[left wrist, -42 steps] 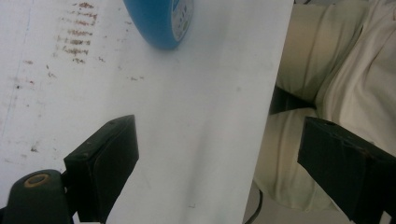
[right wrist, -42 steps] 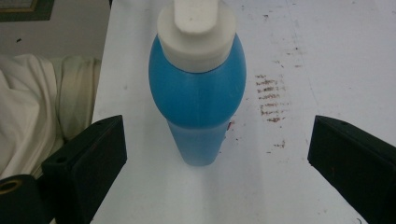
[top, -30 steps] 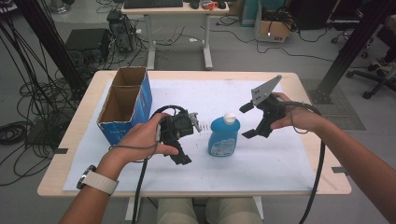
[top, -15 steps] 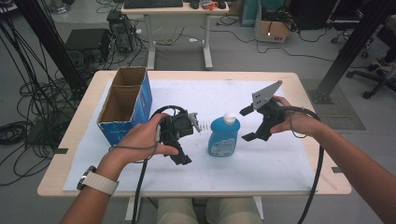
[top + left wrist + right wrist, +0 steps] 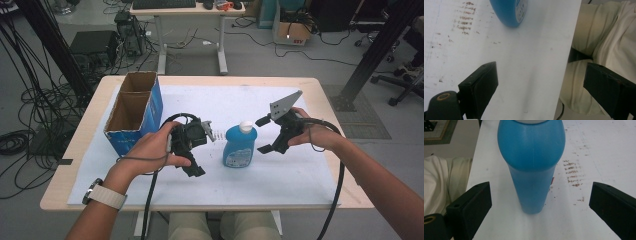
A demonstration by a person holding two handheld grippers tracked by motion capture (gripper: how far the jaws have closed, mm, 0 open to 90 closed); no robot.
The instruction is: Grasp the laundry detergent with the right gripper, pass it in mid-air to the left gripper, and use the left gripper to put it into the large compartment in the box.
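The blue plastic bottle with a white cap (image 5: 240,146) stands upright on the white sheet covering the wooden table (image 5: 320,90), near the middle, between the two grippers; the right gripper (image 5: 265,135) sits just beside it with jaws spread wide and nothing between the pads; in the right gripper view the bottle (image 5: 532,165) stands centred ahead of the jaws, clear of both. The left gripper (image 5: 200,150) rests near the bottle's other side, jaws likewise apart and empty; its own view shows the bottle's base (image 5: 510,12) further off and to one side.

Judgement: the step in hand is the right gripper's approach to grasp the bottle; to do it well, advance level until the pads flank the straight lower body, below the bulging shoulder, then close squarely; a high or skewed grip on the rounded shoulder risks slipping or tipping the bottle; the left gripper should keep clear.

Containers: the open blue cardboard box with a brown interior (image 5: 132,112) stands at the table's left, divided into two compartments; both appear empty so far as can be seen; the bottle is capped, its contents not discernible.
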